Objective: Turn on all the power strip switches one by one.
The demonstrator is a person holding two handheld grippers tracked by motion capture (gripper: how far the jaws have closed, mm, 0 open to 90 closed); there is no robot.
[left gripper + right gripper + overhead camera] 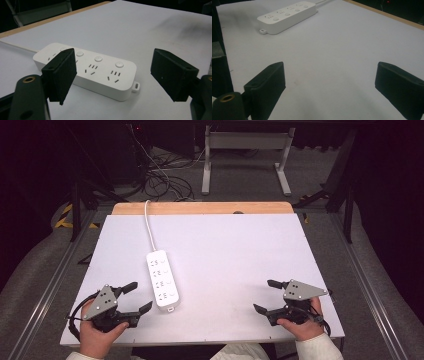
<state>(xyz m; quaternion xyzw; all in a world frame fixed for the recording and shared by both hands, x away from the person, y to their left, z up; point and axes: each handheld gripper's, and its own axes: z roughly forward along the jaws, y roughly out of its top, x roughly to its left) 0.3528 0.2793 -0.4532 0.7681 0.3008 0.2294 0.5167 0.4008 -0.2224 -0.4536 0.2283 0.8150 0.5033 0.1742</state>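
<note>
The white power strip is laid flat left of the table's middle, just beside the left gripper; its jaws are held wide, seemingly for an approach; the right gripper is kept well apart, likewise agape and empty.
</note>
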